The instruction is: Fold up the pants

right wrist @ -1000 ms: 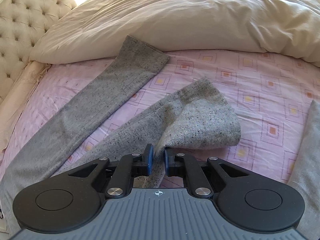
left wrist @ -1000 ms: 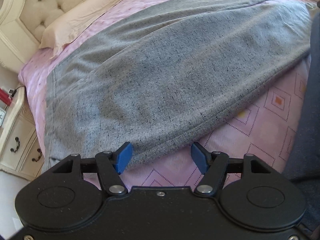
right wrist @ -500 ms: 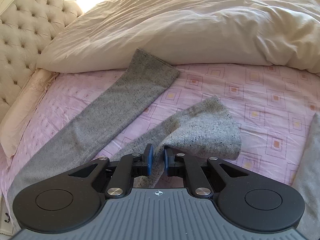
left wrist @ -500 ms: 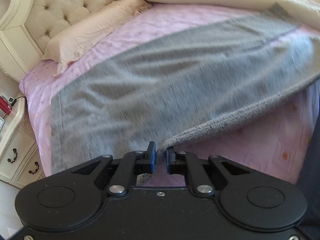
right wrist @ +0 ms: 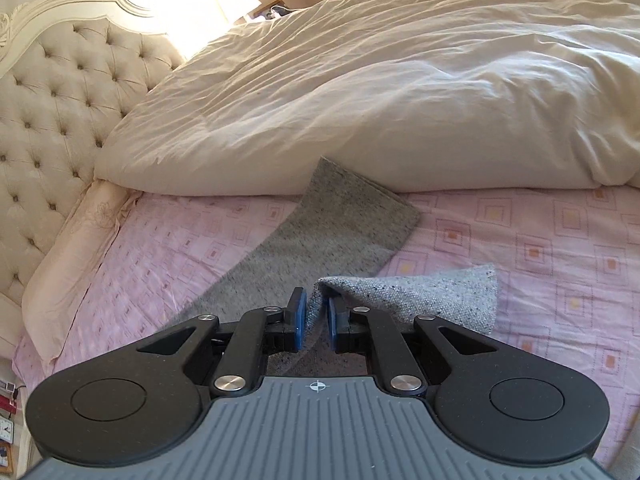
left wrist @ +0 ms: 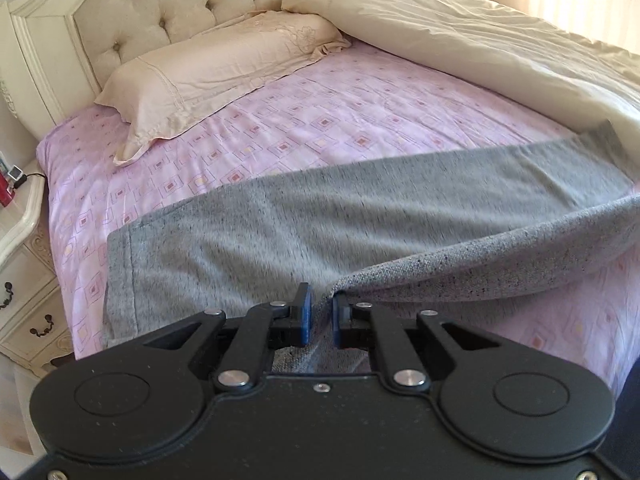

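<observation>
Left wrist view: the left tool (left wrist: 320, 314) has its two blue pads pressed together on a pinch of the grey pants (left wrist: 320, 224), gripping the near edge of the fabric. From that pinch a lifted fold of the pants runs away to the right of the tool, held up off the pink sheet (left wrist: 320, 120), its underside speckled and in sharper focus than the rest. Ahead of the tool the main body of the pants lies flat across the bed, with the stitched waistband (left wrist: 120, 276) at the far left. Beyond the pants, a cream pillow (left wrist: 216, 76) rests against the tufted headboard (left wrist: 160, 0), and a bunched cream duvet (left wrist: 480, 48) lies ahead and to the right. A white nightstand (left wrist: 20, 280) stands off the left side of the bed.

Right wrist view: the right tool (right wrist: 314, 318) also has its pads closed on the pants, clamping a raised edge of one leg. That leg's cuff (right wrist: 452, 300) hangs folded just to the right of the tool, above the sheet. The other leg (right wrist: 336, 224) lies flat straight ahead, its end touching the duvet (right wrist: 400, 92). The headboard (right wrist: 60, 100) is to the left.
</observation>
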Demonstrator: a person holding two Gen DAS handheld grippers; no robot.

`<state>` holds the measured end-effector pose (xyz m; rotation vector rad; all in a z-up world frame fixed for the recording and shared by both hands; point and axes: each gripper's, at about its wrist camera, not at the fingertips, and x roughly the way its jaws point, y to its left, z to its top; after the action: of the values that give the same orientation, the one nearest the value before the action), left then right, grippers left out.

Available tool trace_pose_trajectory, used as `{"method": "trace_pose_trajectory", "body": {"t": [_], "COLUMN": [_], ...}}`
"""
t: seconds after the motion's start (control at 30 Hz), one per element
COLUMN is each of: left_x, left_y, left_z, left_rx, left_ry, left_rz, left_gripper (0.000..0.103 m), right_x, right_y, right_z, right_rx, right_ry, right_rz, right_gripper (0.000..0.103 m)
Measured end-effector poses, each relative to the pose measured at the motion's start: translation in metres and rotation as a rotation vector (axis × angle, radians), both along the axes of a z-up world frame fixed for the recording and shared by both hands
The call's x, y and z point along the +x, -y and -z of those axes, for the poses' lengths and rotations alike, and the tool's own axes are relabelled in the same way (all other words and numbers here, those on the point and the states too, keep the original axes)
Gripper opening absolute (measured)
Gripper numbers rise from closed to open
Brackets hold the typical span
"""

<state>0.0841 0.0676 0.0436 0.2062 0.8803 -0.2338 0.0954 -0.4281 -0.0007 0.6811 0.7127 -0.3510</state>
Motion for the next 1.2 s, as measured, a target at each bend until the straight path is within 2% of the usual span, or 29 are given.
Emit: {"method": "trace_pose_trajectory", "body": {"t": [0.17,0.37,0.73,0.83,1.03,1.2], "left_x": [0.044,0.095,0.158,0.170,0.173,0.173], "left_y": [0.004,0.009,0.014,0.017,0.028,0.033], "left_z": [0.005,0.022,0.057,0.068,0.087,0.090], "left_rx": [-0.015,-0.010,0.022,0.035,0.104,0.137], "left_ry": [-0.032,-0.072,-0.132,-0.158,-0.166,-0.152], "left_rz": [-0.025,-0.055,-0.085,-0.090,-0.062,-0.049], "left_gripper": [0.015,0.015,0.015,0.015,0.015,0.015], "right_x": [0.037,0.086,0.149,0.150,0.123,0.108], "right_y": [0.005,0.010,0.014,0.017,0.032,0.043], "right_z": [0.002,0.014,0.043,0.047,0.043,0.041], "right_rx": [0.003,-0.018,-0.084,-0.084,-0.044,-0.117], "right_ry": [0.012,-0.016,-0.086,-0.071,-0.033,-0.067], "right_rz": [0.004,0.000,0.026,0.025,0.006,0.017], "right_gripper": [0.012,0.012,0.011,0.011,0.013,0.022]}}
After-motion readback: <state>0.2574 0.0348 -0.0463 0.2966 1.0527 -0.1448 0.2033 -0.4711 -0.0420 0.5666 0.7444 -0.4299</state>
